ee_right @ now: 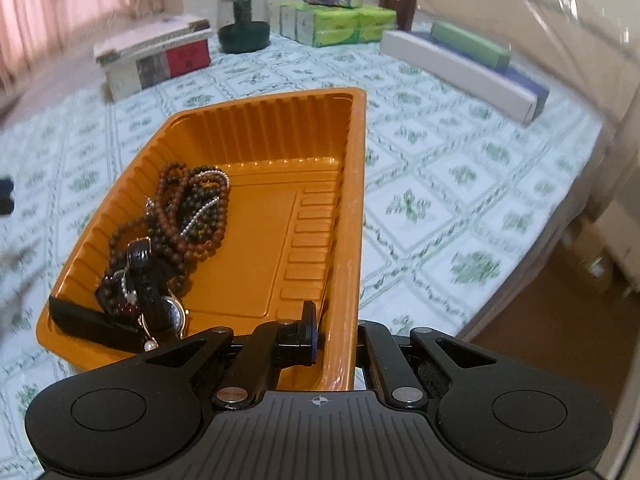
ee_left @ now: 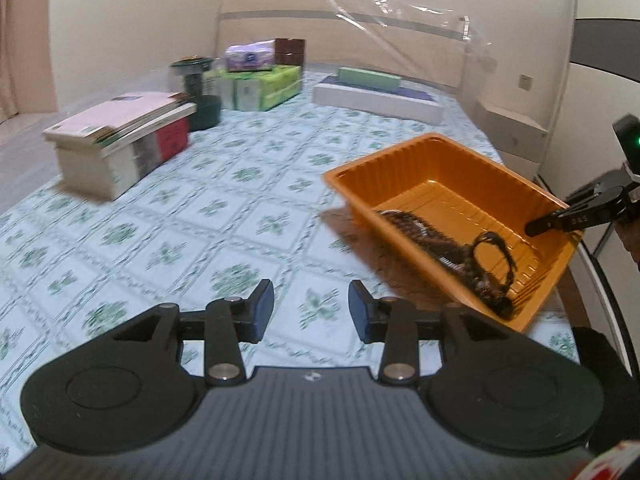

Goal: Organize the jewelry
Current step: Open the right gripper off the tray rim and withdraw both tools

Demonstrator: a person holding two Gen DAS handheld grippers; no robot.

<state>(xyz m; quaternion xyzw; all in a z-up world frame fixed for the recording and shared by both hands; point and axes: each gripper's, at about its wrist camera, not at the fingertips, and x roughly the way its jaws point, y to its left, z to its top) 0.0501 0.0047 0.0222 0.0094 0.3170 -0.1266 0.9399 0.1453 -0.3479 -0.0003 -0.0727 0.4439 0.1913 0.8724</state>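
Left gripper point(ee_left: 311, 310): we hold it over the patterned tablecloth point(ee_left: 168, 216) with its blue pads apart and nothing between them. It sits just beside the near corner of the tray, not touching it.

Right gripper point(ee_right: 334, 326): we have it clamped on the wall of the orange tray point(ee_right: 352, 184), one finger inside and the other outside the rim, pads pressed tight on the plastic. From the left wrist view we see this same gripper point(ee_left: 538, 227) at the tray's far corner.

Jewelry: all of it lies in the tray, bunched against one long wall. We see brown bead strands point(ee_right: 188, 208) tangled with a silvery chain, a black-strapped wristwatch point(ee_right: 158, 300), and a small pearl piece at the near end. The rest of the tray floor is bare.

Tray pose: in the left view it looks tilted, one end raised off the cloth; we judge that the right grip is carrying or dragging it.

Step in hand: we read this as moving the filled tray, with collecting apparently finished, since no loose pieces show on the cloth.

Surroundings: a stack of books point(ee_left: 120, 140), a dark jar point(ee_right: 242, 20), green tissue packs point(ee_right: 336, 20) and a long white box point(ee_right: 460, 70) stand well apart at the table's far edge.

Next move: we would keep the thin wall pinched firmly and set the tray down level, so the heaped beads do not slide. The free gripper could steady the opposite rim.
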